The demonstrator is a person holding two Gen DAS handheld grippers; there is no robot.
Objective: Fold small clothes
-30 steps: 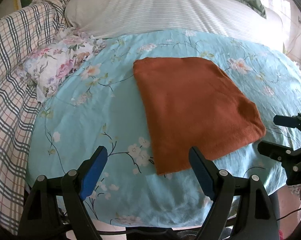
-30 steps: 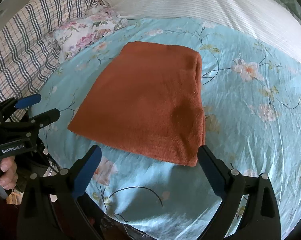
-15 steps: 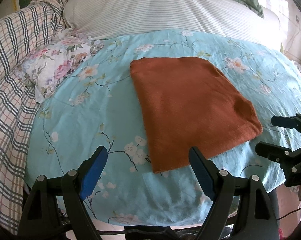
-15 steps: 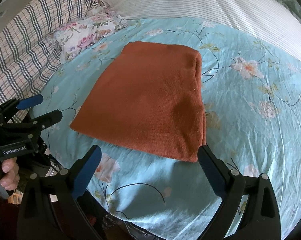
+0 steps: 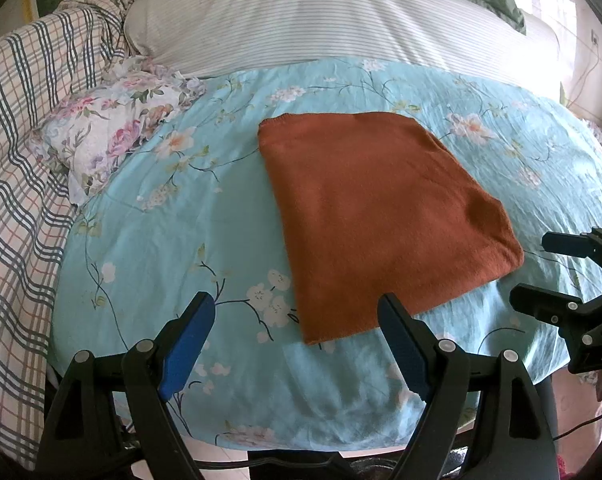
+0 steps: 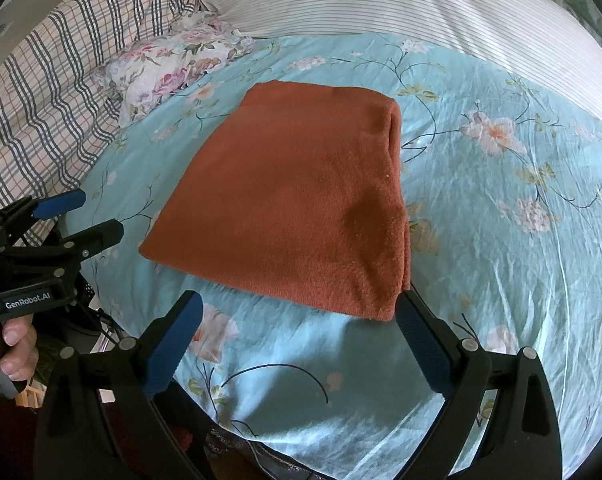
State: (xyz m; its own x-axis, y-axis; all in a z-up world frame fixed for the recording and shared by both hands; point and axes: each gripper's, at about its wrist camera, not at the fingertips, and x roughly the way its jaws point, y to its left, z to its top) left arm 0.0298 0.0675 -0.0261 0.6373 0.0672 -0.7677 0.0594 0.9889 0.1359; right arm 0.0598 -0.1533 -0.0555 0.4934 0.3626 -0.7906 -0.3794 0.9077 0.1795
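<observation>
Left gripper jaws wide open, empty, near edge of bed. Rust-orange folded garment flat mid-sheet. Right gripper jaws also open, empty. Risk judged: pinching only top layer, dragging fold apart.

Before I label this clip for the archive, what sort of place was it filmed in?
Most likely a home bedroom. The folded rust-orange garment lies on a bed spread with a light blue floral sheet, with a striped pillow and a floral pillow at its head.
</observation>
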